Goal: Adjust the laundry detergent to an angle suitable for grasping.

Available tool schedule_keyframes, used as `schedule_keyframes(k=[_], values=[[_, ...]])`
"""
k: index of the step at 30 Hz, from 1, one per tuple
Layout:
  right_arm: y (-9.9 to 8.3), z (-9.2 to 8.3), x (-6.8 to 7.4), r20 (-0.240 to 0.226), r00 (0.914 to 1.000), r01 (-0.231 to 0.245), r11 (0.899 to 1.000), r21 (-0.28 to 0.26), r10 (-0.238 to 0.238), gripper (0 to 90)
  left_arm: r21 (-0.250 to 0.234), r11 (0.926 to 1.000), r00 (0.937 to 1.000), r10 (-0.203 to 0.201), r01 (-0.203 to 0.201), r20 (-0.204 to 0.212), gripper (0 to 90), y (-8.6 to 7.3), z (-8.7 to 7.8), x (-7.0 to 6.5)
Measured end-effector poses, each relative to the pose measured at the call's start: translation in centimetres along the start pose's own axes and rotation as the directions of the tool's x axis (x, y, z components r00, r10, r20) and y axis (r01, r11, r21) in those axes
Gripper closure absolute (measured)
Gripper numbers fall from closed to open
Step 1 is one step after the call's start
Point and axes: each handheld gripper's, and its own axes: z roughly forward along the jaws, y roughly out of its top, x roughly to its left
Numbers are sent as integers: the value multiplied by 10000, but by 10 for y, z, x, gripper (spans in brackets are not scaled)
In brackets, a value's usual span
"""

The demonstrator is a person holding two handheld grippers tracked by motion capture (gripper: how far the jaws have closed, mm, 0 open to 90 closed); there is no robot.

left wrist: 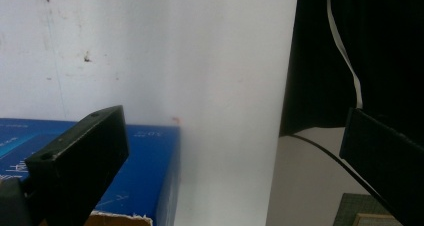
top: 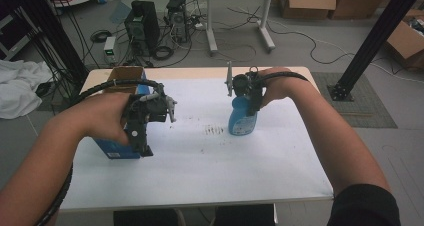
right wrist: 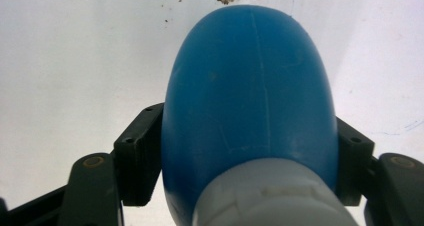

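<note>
**Right gripper closing on the blue bottle, left gripper beside the box**

At the left of the high view, the left gripper (top: pixel 145 136) is held over the blue box (top: pixel 117 151), which stands at the left edge of the white table (top: pixel 200 166). Its own camera shows the two jaws set wide apart with nothing between them: one jaw lies over the box top (left wrist: pixel 145 171), the other hangs past the table edge. The gripper is released. The left forearm comes in from the lower left of the frame, hand wrapped around the gripper body, jaws pointing down and toward the near edge.

Right of centre in the high view, the blue bottle (top: pixel 242 118) stands upright on the table, just beside a patch of dark specks (top: pixel 215 131). The right gripper (top: pixel 247 103) reaches down from above onto its upper part. In the right gripper view the jaws flank the bottle (right wrist: pixel 250 101) just below its grey cap (right wrist: pixel 270 196), each pad against a side wall, so the gripper is grasping the bottle. The right forearm enters from the lower right, wrist bent over the bottle top.

To complete the grasp well:
- Keep the jaws level and below the cap shoulder, where the body is wider.
- Squeeze only until the wall resists; the plastic probably flexes.
- Lift straight up, so the base clears the table without tipping.
</note>
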Motion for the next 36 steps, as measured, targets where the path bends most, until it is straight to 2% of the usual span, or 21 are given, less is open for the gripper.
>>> schedule_keyframes(k=[10, 12, 19, 23, 30, 33, 36], values=[[1, 1, -1, 19, 10000, 70, 10000, -68, -70, 342, -29, 10000, 10000, 57, -57, 24, 1, 2, 2, 0], [1, 1, -1, 115, 9999, -6, 10000, 37, 6, 372, -27, 10000, 10000, 36, -36, 1, 1, 0, 2, 1], [1, 1, -1, 166, 9996, 220, 9998, -27, -219, 381, -7, 10000, 10000, -5, 5, 2, 1, -3, 2, 1], [0, 0, -1, 149, 9997, 184, 9998, -73, -183, 383, -11, 10000, 10000, -7, 7, 8, 1, -3, 2, 1], [-2, -7, 2, 211, 9998, 70, 9999, -150, -67, 384, -24, 10000, 10000, 22, -22, -42, 2, -3, 1, 0], [-5, -18, 5, 141, 9998, -148, 9991, -386, 154, 384, -23, 10000, 10000, 70, -70, -61, 1, -2, 1, 0], [-7, -25, 7, 92, 9989, -450, 9982, -391, 454, 384, 34, 9999, 9999, 97, -96, -75, 1, 0, 1, 0]])
